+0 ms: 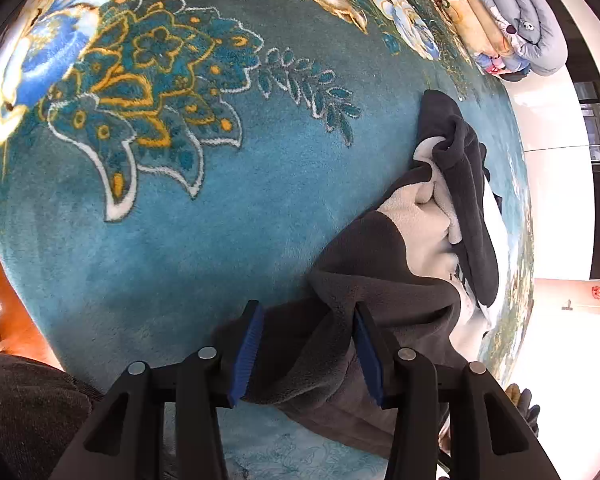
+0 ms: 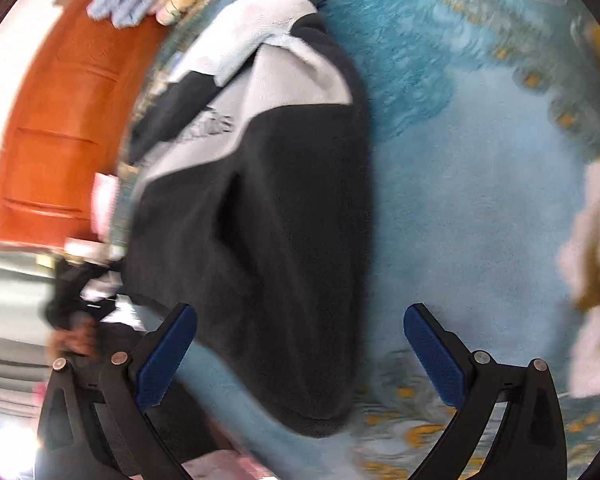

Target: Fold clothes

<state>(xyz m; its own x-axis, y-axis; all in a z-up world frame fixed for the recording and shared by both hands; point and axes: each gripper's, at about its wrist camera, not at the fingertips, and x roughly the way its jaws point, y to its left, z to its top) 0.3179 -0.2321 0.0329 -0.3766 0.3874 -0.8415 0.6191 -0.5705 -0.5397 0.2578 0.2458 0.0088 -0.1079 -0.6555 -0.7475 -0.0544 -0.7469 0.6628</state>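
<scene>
A dark grey and white fleece sweatshirt (image 2: pixel 260 208) is laid crumpled, partly folded over, on a teal floral blanket (image 1: pixel 180 208)

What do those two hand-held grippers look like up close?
Both look alike. The left gripper and the right gripper each have two matte black plastic fingers, braced by black linkage arms with round silver pins at the joints. The inner face of each finger carries a ribbed blue pad. No cables or markings show.
</scene>
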